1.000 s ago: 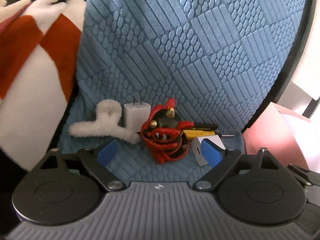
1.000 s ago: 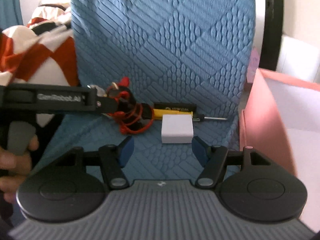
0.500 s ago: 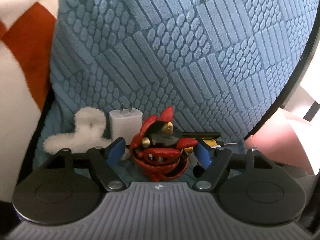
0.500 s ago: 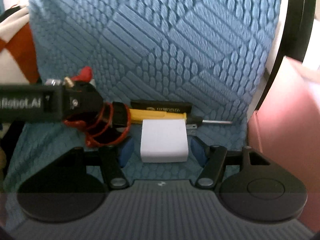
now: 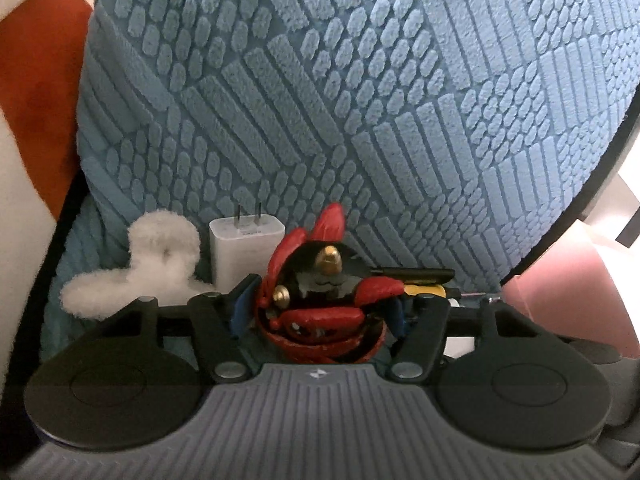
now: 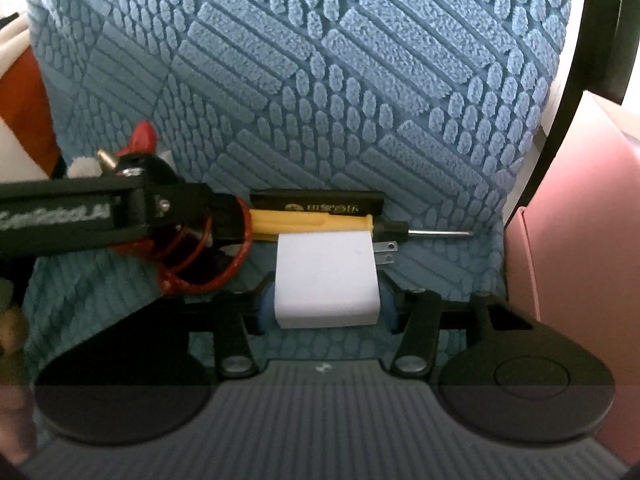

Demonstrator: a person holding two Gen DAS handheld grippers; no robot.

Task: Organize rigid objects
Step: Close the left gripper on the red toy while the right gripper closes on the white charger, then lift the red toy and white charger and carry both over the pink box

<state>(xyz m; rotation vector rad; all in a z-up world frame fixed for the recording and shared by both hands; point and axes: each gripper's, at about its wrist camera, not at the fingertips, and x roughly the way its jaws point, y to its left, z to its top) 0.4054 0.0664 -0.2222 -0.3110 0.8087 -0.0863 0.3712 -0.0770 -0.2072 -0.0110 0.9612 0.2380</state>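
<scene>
Left view: left claw [image 5: 320, 308] down low on the blue cushion [image 5: 360, 100], just been closing. Clenched on the red cord [image 5: 320, 316], one pad on each side. Squeezed like that so the loose loops stay in one bunch, probably ready for lifting. Just behind: a standing charger [image 5: 240, 248] and a fluffy white clip [image 5: 160, 248], both not touched. Pink box [image 5: 560, 280] off to the right.

Right view: right claw [image 6: 328, 304] also just been closing. Now grasping the flat charger [image 6: 326, 280] by its two smooth sides, prongs pointing away to the right. Lying right behind it, a screwdriver [image 6: 312, 224] and a black bar [image 6: 316, 202]. Pink box close by on the right, maybe the place for the hard things.
</scene>
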